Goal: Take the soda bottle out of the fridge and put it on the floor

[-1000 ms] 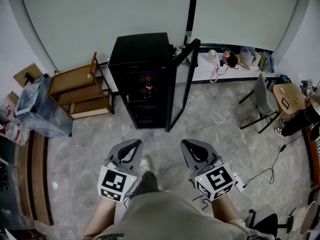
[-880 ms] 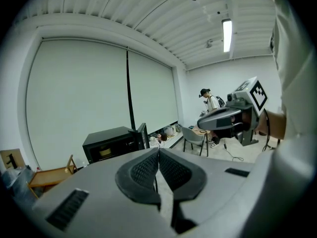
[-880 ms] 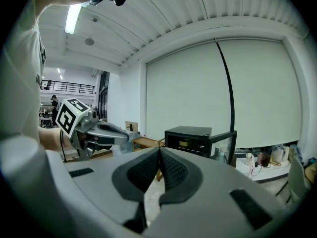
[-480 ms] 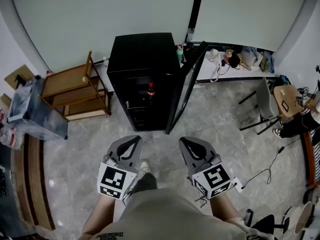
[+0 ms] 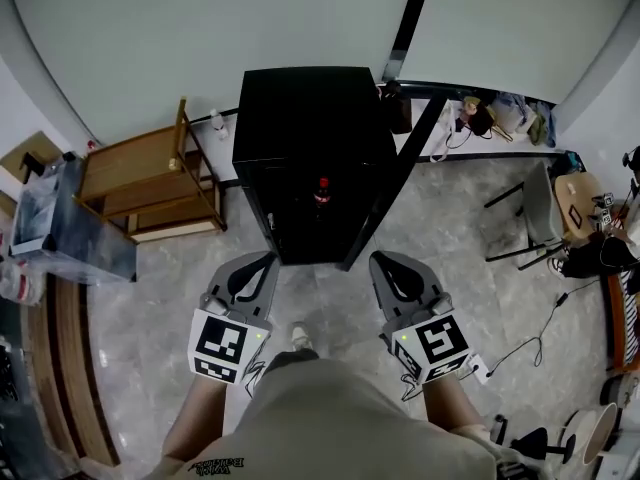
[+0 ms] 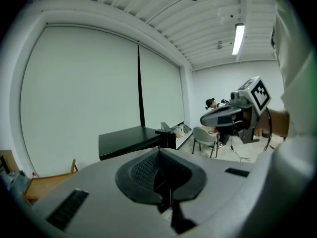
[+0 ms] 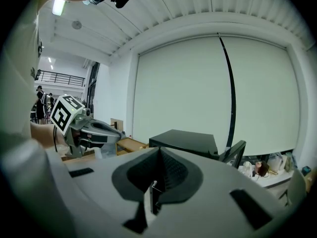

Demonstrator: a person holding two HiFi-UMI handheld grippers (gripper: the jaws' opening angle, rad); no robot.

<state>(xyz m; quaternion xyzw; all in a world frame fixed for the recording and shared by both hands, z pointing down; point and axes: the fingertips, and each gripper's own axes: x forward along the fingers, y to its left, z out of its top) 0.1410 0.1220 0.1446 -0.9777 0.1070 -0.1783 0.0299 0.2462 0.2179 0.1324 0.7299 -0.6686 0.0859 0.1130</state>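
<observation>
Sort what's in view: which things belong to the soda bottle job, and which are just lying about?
Job: soda bottle, fridge, open door, floor.
Lying about: wooden shelf, chair, bags.

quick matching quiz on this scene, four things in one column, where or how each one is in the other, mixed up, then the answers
Things:
1. soda bottle
2. fridge door
3. wooden shelf unit
4. right gripper

Place or state:
A. swung open
B. jaws shut, nothing held
C. standing inside the fridge
D. left of the fridge in the head view

Pairs: 1-C, 2-A, 3-D, 4-B
</observation>
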